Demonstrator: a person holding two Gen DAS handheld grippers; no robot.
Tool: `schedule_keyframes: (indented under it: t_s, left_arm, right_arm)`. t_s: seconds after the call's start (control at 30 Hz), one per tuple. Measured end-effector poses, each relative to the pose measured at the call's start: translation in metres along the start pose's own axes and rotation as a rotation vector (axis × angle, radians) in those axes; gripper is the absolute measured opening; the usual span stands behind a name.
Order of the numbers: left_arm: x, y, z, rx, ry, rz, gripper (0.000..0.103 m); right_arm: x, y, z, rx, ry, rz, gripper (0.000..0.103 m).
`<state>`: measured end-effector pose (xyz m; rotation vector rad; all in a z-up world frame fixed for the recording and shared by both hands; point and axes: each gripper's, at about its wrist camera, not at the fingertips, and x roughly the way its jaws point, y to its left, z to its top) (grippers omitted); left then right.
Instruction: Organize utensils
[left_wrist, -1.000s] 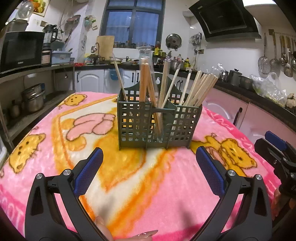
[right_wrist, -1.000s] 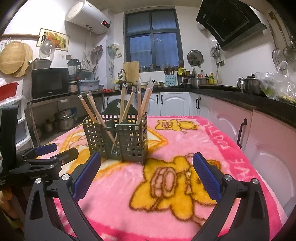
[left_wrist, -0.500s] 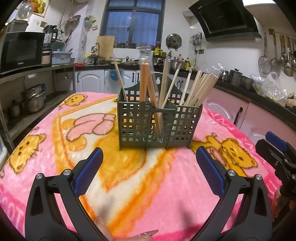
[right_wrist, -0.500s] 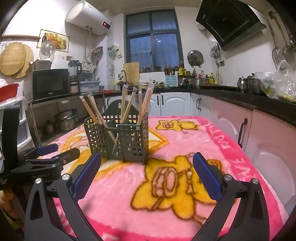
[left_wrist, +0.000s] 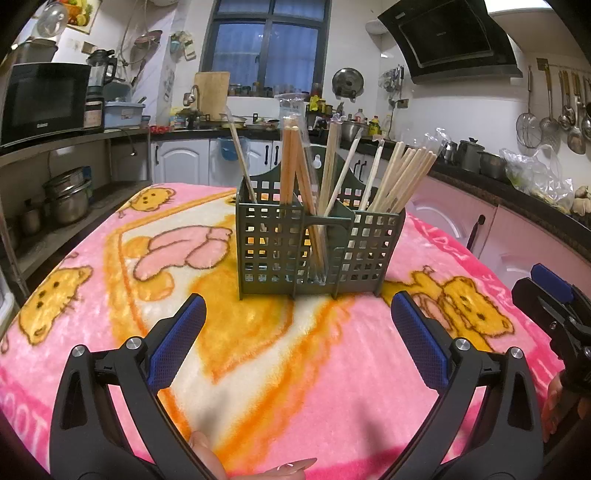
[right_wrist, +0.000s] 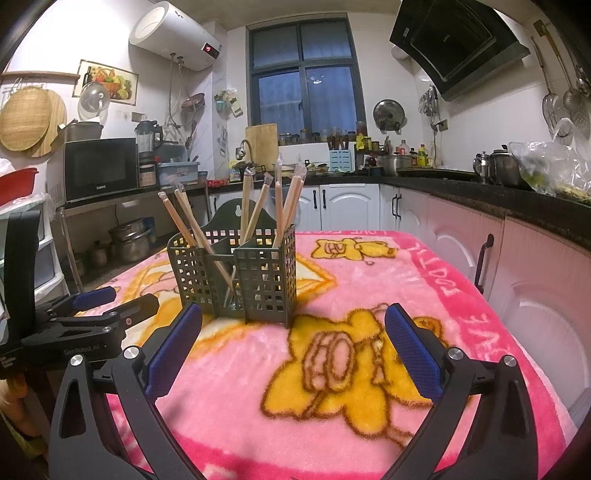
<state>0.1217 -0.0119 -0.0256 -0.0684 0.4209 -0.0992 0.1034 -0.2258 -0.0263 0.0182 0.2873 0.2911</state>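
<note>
At centre frame, a green basket (left_wrist: 319, 251) of chopsticks (left_wrist: 402, 177) stands; left tongs (left_wrist: 297, 325) and right tongs (right_wrist: 293, 334) both spread, holding nothing.

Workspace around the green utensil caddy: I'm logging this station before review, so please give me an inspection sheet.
Surface: pink cartoon-print fleece blanket over the table.
Job's things: dark green perforated plastic caddy standing upright, wooden chopsticks leaning in its compartments, some in clear sleeves.
Clutter: nothing seen on the blanket.
Grippers: left gripper and right gripper both open, empty, short of the caddy.
Cables: nothing seen.
Surroundings: black microwave, white cabinets.
</note>
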Motion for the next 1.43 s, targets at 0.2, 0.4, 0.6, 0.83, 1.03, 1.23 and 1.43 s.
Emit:
schedule_keyframes:
  t_s: [0.2,0.4,0.6,0.83,1.03,1.23,1.43]
  left_arm:
    - [0.0,0.001,0.0,0.002,0.0,-0.002,0.092]
    - [0.001,0.001,0.0,-0.003,0.004,-0.003,0.092]
    - [0.0,0.002,0.0,0.0,0.004,-0.005,0.092]
    - [0.002,-0.003,0.0,0.009,0.01,0.015,0.092]
    - [0.003,-0.004,0.0,0.008,0.017,0.013,0.092]
    - [0.004,-0.001,0.001,0.001,0.023,0.012,0.092]
    - [0.0,0.031,0.021,-0.041,0.078,0.045,0.092]
  right_arm:
    - [-0.001,0.002,0.0,-0.002,0.005,0.002,0.096]
    - [-0.002,0.003,0.0,0.002,0.003,0.001,0.096]
    - [-0.004,0.005,0.0,0.002,0.0,-0.001,0.096]
    - [-0.012,0.005,0.002,0.008,-0.014,-0.005,0.096]
    - [-0.015,0.006,0.003,0.008,-0.016,-0.013,0.096]
    - [-0.019,0.003,0.007,0.022,-0.014,-0.018,0.096]
    - [-0.004,-0.019,0.012,0.033,0.096,-0.068,0.096]
